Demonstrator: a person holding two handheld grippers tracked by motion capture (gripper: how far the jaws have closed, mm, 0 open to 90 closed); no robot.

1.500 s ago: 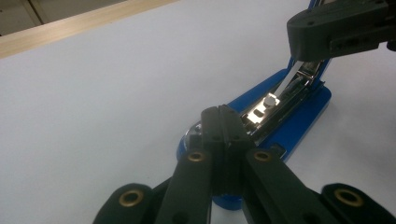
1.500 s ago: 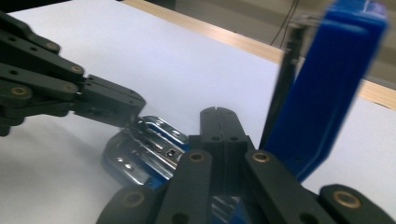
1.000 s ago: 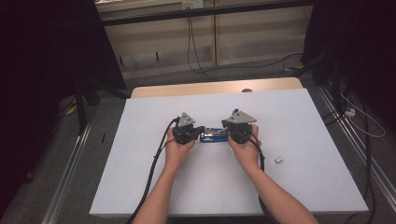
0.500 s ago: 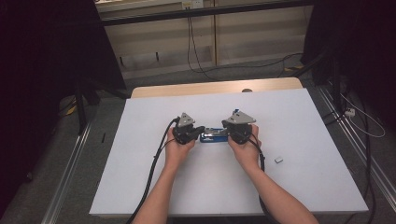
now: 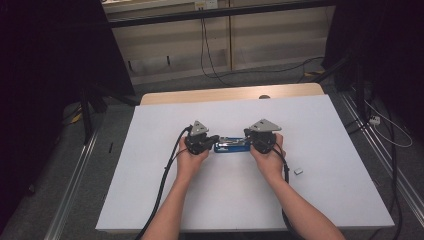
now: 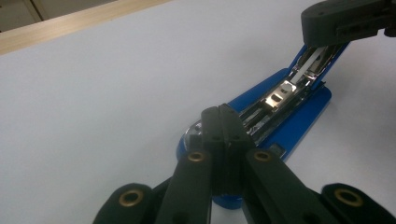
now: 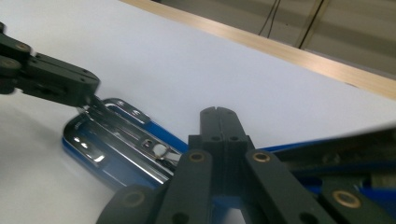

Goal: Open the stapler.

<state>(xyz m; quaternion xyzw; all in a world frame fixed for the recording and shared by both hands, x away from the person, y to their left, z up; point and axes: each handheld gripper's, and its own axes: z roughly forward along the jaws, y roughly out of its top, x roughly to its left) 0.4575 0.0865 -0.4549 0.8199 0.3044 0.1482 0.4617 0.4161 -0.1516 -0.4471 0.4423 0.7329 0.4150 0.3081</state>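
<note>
No brand, label or writing clear enough to read anywhere. Nothing moved since the picture a second ago: same spots for both hands and for the stapler.

One blue stapler [image 5: 231, 145], lying opened up near the middle of the white surface [image 5: 150, 190], shiny metal track facing up. One small grey block [image 5: 299, 171], off to the right of the stapler and a bit nearer the person, well apart from it. Two hands, two grippers, one at each end of the stapler.

Left gripper [image 6: 223, 122] at the left end of the stapler, its fingers [image 6: 212, 126] pressed together over the rounded blue end; hard to tell whether pinching a thin edge or only resting there. Right gripper [image 7: 218, 122] at the right end of the stapler, its fingers [image 7: 209, 123] pressed together too, right over the blue part; again can't tell if gripping anything. Left hand [image 5: 191, 159] and right hand [image 5: 270, 160] just behind the stapler on the near side. A strip of bare wood beyond the stapler, along the far edge of the surface.
</note>
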